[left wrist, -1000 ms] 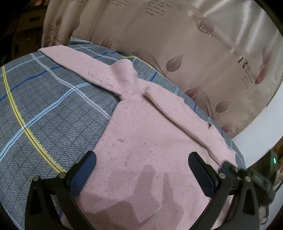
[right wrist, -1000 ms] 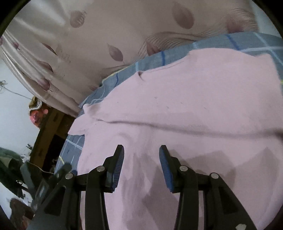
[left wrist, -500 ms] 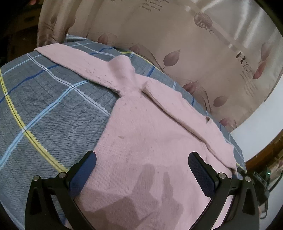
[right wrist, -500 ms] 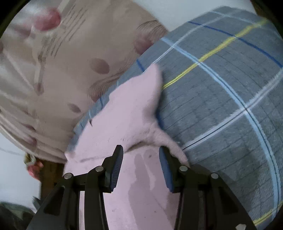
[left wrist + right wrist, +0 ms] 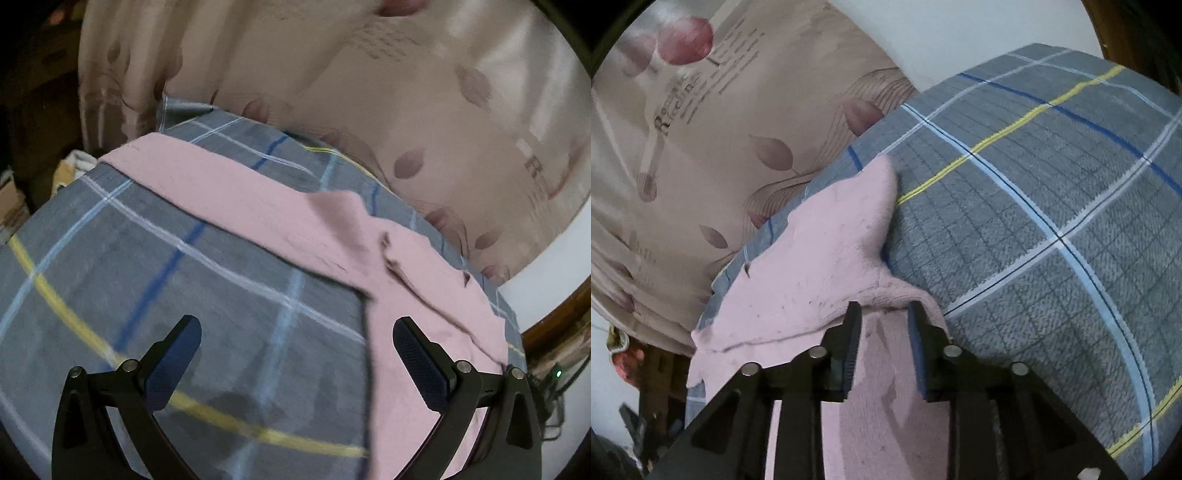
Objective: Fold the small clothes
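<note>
Pink knit, a small sweater (image 5: 413, 295), lay spread flat on the plaid blanket (image 5: 184, 295), and flat looked like the point: body smoothed out, one sleeve (image 5: 221, 192) stretched long across the grey checks toward the far edge by the curtain (image 5: 406, 92), so that the folds could be made cleanly. From the right wrist camera the other sleeve (image 5: 849, 221) ran away from the body toward the curtain side, its armpit bunched into a small ridge right at the tool's tips. That ridge seemed to be why the right gripper (image 5: 882, 321) sat where it did, low over the cloth, jaws narrowed to a slim gap with the pink fabric showing between them; whether the pads actually pinched any knit, I could not tell, since the gap stayed visible and the cloth beneath looked flat. The left gripper (image 5: 295, 332) was clearly released, its fingers spread wide and holding nothing; most of its span hung over bare blanket, with only the right-hand finger above the sweater's side edge. So the garment lay ahead and to the right of the left tool, and directly under and in front of the right one. By my reading, the sleeve fold was only being set up, nothing folded yet.
</note>
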`<state>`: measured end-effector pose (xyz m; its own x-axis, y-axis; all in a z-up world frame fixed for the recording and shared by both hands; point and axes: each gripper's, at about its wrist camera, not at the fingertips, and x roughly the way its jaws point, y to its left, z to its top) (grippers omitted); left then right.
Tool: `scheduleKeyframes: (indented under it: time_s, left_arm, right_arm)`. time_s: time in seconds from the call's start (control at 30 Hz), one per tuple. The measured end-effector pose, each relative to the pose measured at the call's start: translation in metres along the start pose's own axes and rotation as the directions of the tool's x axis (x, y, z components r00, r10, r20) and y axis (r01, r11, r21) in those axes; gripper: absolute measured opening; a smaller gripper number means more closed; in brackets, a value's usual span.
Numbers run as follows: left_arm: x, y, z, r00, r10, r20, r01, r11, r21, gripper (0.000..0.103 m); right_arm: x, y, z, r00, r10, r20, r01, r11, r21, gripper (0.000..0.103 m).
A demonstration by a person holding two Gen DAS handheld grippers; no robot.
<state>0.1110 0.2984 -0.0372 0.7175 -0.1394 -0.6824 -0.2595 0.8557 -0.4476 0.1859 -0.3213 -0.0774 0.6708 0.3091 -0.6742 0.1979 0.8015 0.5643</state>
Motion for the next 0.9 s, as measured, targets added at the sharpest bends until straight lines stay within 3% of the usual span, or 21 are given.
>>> scheduleKeyframes:
  time_s: [0.07,0.17,0.23,0.3,0.33,0.43,0.53,0.6,0.63,0.67,0.7,0.77,0.8,0.9]
  left_arm:
    - [0.011,0.031,0.026,1.000,0.028,0.002,-0.028,0.998,-0.049,0.102]
    - [0.031,0.082,0.061,0.999,0.010,-0.041,-0.017,0.984,-0.180,0.100]
    - [0.043,0.124,0.080,0.998,-0.020,-0.060,-0.001,0.945,-0.327,0.091]
    - [0.044,0.146,0.092,0.997,-0.078,-0.009,0.068,0.909,-0.411,0.091]
    - [0.047,0.157,0.100,0.995,-0.097,-0.006,0.084,0.893,-0.443,0.091]
    - [0.057,0.171,0.116,0.991,-0.131,0.002,0.117,0.878,-0.465,0.088]
    - [0.066,0.181,0.121,0.991,-0.133,0.034,0.132,0.857,-0.498,0.059]
    - [0.078,0.191,0.120,0.989,-0.147,0.030,0.140,0.830,-0.541,0.008]
    - [0.085,0.198,0.117,0.988,-0.153,0.025,0.139,0.807,-0.574,0.005]
    - [0.086,0.202,0.114,0.982,-0.179,0.065,0.182,0.787,-0.590,0.005]
    - [0.086,0.202,0.113,0.982,-0.172,0.082,0.187,0.787,-0.587,0.005]
    - [0.084,0.188,0.120,0.990,-0.123,0.074,0.143,0.842,-0.519,0.005]
    - [0.083,0.181,0.123,0.990,-0.113,0.081,0.138,0.857,-0.497,0.005]
    - [0.061,0.137,0.137,0.974,-0.139,0.177,0.201,0.894,-0.402,0.005]
  right_arm:
    - [-0.001,0.002,0.000,1.000,0.017,0.003,-0.017,1.000,-0.006,0.035]
    - [-0.002,0.003,-0.001,1.000,0.029,0.006,-0.029,1.000,-0.008,0.038]
    - [-0.003,0.003,-0.002,0.999,0.031,0.009,-0.031,0.999,-0.009,0.041]
    - [-0.003,0.004,-0.002,0.999,0.034,0.011,-0.034,0.999,-0.009,0.042]
    - [-0.003,0.004,-0.003,0.999,0.034,0.011,-0.034,0.999,-0.011,0.043]
    - [-0.003,0.007,-0.003,0.999,0.034,0.014,-0.034,0.999,-0.020,0.048]
    - [-0.003,0.010,-0.004,0.999,0.034,0.016,-0.034,0.999,-0.030,0.050]
    - [-0.003,0.010,-0.004,0.999,0.036,0.017,-0.036,0.999,-0.030,0.051]
    - [-0.003,0.009,-0.004,0.999,0.038,0.017,-0.037,0.999,-0.029,0.051]
    - [-0.003,0.009,-0.003,0.999,0.040,0.017,-0.039,0.999,-0.028,0.052]
    - [-0.003,0.009,-0.003,0.999,0.043,0.017,-0.042,0.999,-0.028,0.052]
    - [-0.003,0.009,-0.003,0.999,0.046,0.017,-0.045,0.999,-0.026,0.052]
    - [-0.004,0.009,-0.003,0.999,0.048,0.017,-0.047,0.999,-0.025,0.053]
    - [-0.004,0.008,-0.003,0.998,0.054,0.018,-0.054,0.998,-0.022,0.053]
